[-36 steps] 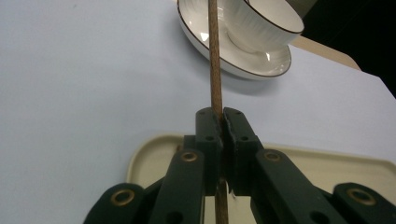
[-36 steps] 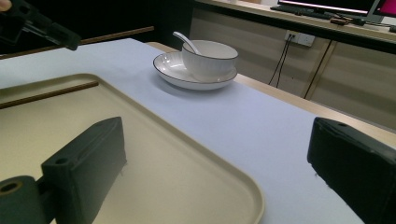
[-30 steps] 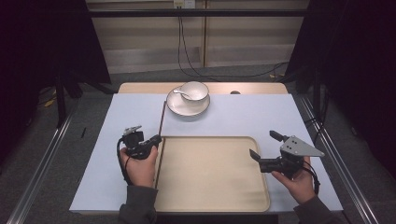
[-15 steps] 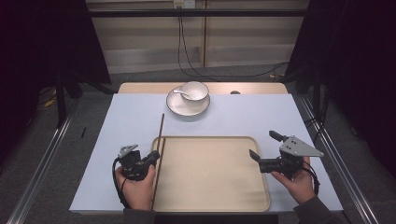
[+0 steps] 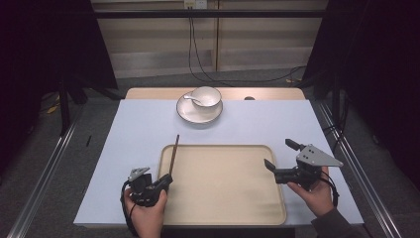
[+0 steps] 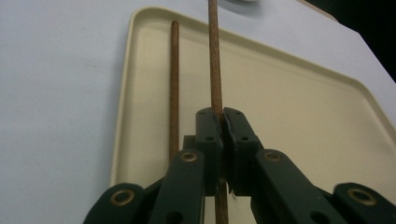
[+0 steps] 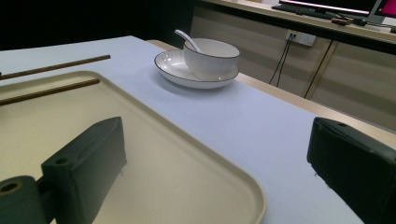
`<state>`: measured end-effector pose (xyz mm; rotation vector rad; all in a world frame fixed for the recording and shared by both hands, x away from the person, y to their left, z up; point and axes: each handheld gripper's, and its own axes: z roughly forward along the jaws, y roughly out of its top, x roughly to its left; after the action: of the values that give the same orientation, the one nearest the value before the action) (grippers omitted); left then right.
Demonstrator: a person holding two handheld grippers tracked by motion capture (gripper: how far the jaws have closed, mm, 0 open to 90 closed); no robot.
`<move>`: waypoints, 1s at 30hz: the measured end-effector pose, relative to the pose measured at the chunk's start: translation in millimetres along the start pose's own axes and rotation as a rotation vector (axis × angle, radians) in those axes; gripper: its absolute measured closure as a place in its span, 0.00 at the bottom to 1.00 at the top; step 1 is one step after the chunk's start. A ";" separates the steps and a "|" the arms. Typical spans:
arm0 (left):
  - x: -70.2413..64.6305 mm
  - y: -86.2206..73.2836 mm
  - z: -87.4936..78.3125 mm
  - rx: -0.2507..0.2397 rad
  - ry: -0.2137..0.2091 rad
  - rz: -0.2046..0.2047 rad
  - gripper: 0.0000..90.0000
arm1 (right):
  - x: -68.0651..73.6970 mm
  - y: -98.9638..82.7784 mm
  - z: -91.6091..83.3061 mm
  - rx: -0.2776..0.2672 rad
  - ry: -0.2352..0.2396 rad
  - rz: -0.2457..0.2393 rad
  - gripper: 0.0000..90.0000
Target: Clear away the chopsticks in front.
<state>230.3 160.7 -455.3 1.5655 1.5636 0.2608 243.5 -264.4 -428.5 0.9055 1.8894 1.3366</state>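
Chopstick [image 6: 215, 60] number two is clamped tight in the left gripper [image 6: 223, 114], jaws pinched right down on the wooden shaft, and it hangs over the tray's left edge, pointing toward the far side of the table. Its partner, the first chopstick [image 6: 174, 79], lies flat inside the tray [image 5: 223, 208], running along that left rim. From above, the left gripper [image 5: 166, 181] sits at the tray's near left corner, with the held stick [image 5: 174, 153] reaching past the tray's far left corner onto the table [image 5: 124, 148].

By the look of it, the step in hand is laying this second stick beside the first. The next move calls for lowering it level, parallel to its mate and clear of the rim, then easing the jaws apart so it doesn't roll or bounce out.

Over on the right, the right gripper [image 5: 280, 159] hovers by the tray's right edge, jaws standing wide with nothing between them; the right gripper view shows both black jaws well apart, one over the tray [image 7: 196, 186], one over the table.

Containers now: the tray has one chopstick and bare floor otherwise. At the far edge of the table, a white bowl [image 5: 206, 96] stands on a plate [image 5: 190, 113], with a spoon [image 5: 190, 98] leaning inside the bowl.
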 end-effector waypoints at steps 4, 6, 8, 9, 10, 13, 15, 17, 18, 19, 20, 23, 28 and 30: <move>-1.7 -3.5 1.4 0.030 -0.003 0.000 0.95 | 0.9 0.2 0.2 -0.005 -0.001 0.005 0.04; -2.3 -5.0 1.7 0.036 0.002 0.002 0.95 | 0.9 0.2 0.2 -0.004 0.000 0.005 0.04; -3.4 -6.5 2.3 0.046 -0.001 -0.002 0.95 | 0.6 0.1 0.2 -0.004 0.003 0.003 0.04; -4.0 -7.2 3.0 0.049 0.002 -0.002 0.95 | 0.6 0.2 -0.1 0.000 0.001 0.005 0.04; -4.3 -7.8 3.2 0.059 0.004 -0.002 0.95 | 0.3 0.0 -0.1 0.003 0.005 0.004 0.04; -5.2 -9.2 4.1 0.066 0.004 -0.006 0.95 | 0.3 -0.2 0.6 -0.001 0.001 0.004 0.04; -5.3 -9.4 4.2 0.069 0.011 -0.002 0.95 | 0.3 0.1 0.0 0.002 0.005 0.002 0.04; -4.9 -9.3 4.7 0.075 0.020 -0.001 0.95 | 0.3 0.1 -0.2 0.002 0.003 0.004 0.04; -4.9 -9.4 5.3 0.073 0.025 -0.009 0.95 | 0.2 -0.2 0.5 -0.003 0.002 0.002 0.04; -4.7 -9.5 5.4 0.076 0.026 -0.006 0.95 | 0.0 -0.2 0.5 -0.003 0.001 0.002 0.04; -4.3 -9.7 6.3 0.074 0.023 -0.006 0.95 | 0.1 -0.2 0.6 -0.003 0.001 0.002 0.04; -4.2 -9.7 8.1 0.085 0.032 -0.011 0.95 | 0.1 0.0 0.5 -0.003 0.006 0.002 0.04; -3.1 -11.3 8.8 0.094 0.035 -0.008 0.95 | 0.4 -0.3 0.9 -0.001 0.002 0.005 0.04; -3.4 -12.9 8.8 0.094 0.037 -0.026 0.95 | 0.1 -0.5 1.2 0.000 0.002 0.004 0.04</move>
<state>226.7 151.6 -468.0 1.6195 1.6440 0.2058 244.3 -263.9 -429.4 0.9088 1.8907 1.3403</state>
